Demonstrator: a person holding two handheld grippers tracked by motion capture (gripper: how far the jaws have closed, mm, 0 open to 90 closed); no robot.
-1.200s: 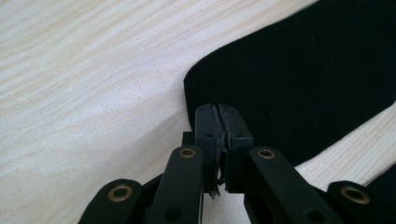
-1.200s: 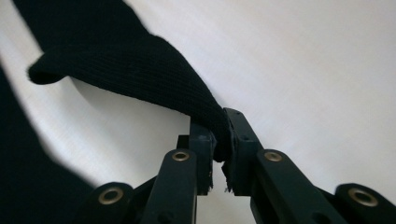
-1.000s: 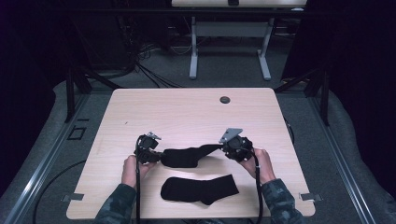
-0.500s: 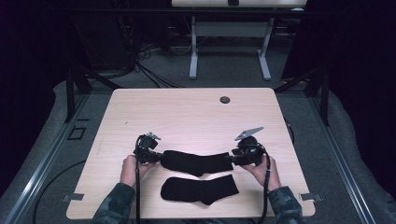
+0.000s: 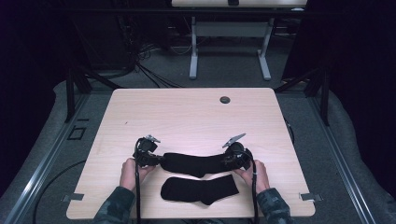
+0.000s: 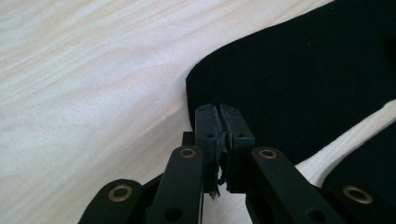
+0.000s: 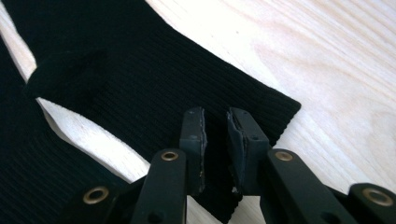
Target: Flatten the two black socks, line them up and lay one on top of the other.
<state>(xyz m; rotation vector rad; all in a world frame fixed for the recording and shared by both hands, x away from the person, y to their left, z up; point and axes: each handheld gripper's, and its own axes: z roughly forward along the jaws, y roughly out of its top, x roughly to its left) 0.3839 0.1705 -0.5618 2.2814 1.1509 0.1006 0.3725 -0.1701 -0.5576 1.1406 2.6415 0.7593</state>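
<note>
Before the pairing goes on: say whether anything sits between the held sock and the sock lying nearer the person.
Nothing visible does. Only a bare strip of table separates the held sock from the near sock.

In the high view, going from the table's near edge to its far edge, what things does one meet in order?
Near sock → far sock, stretched between the left gripper and the right gripper → small dark round thing by the table's far edge.

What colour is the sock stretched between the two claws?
Black, with fine ribbing; the sock shows best in the right gripper view.
</note>
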